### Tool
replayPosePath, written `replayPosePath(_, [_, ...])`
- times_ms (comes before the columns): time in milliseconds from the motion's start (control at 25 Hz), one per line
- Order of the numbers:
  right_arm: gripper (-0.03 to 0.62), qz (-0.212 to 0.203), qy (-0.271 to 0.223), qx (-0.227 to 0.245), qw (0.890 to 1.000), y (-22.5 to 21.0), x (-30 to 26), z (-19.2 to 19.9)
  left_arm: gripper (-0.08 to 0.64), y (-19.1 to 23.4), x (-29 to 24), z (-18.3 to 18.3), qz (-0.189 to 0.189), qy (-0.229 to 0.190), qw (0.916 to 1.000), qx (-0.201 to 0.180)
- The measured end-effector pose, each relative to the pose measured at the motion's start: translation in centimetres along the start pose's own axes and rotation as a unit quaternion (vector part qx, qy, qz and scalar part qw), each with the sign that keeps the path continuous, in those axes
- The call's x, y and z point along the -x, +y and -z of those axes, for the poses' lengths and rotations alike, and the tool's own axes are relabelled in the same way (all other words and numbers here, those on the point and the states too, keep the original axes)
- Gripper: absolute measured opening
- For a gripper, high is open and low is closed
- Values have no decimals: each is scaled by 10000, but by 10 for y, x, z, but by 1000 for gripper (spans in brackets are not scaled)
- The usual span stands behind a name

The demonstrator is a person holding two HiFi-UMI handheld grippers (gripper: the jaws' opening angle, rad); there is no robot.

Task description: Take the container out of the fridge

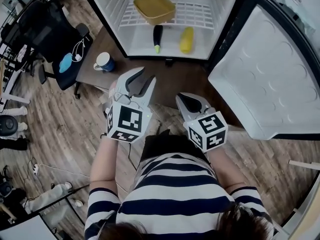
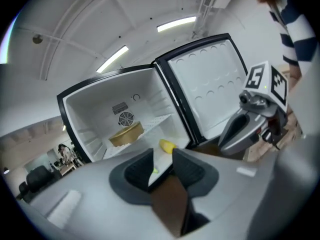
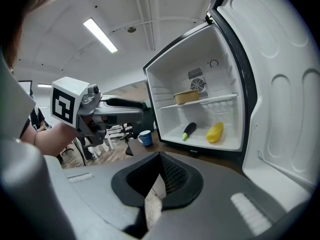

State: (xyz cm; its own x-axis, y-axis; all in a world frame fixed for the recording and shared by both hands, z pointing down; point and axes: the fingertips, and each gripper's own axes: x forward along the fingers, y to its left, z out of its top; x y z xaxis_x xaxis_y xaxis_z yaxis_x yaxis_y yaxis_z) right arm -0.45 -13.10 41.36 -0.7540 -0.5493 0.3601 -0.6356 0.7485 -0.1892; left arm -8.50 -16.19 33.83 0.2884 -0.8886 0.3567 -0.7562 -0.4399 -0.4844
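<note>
Three views, one open fridge (image 1: pixel 135 46)
Head camera looked steeply down; both handheld cameras faced its interior from nearby, tilted upward.

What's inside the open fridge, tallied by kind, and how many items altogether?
yellow container: 1
eggplant: 1
corn cob: 1
Total: 3

We log: fridge (image 1: pixel 112 9) top and door (image 1: pixel 272 69) cut by head view's edges. In left gripper view, left gripper (image 2: pixel 162 156) hides eggplant (image 2: pixel 155 170) except its green tip. Container (image 1: pixel 154 6): lidded or not, we cannot tell.
</note>
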Motion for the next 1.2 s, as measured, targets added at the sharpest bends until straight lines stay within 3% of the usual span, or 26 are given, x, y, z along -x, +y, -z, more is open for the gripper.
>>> replayPosePath(360, [-3, 317, -67, -123, 9994, -12, -37, -22, 0, 42, -43, -17, 127, -57, 9949, -999])
replayPosePath(800, [-3, 727, -49, -154, 9972, -28, -78, -39, 0, 85, -99, -43, 485, -281, 9910, -1214])
replayPosePath(1200, [-3, 1111, -6, -194, 9936, -54, -81, -40, 0, 89, -140, -59, 687, -259, 9864, -1472])
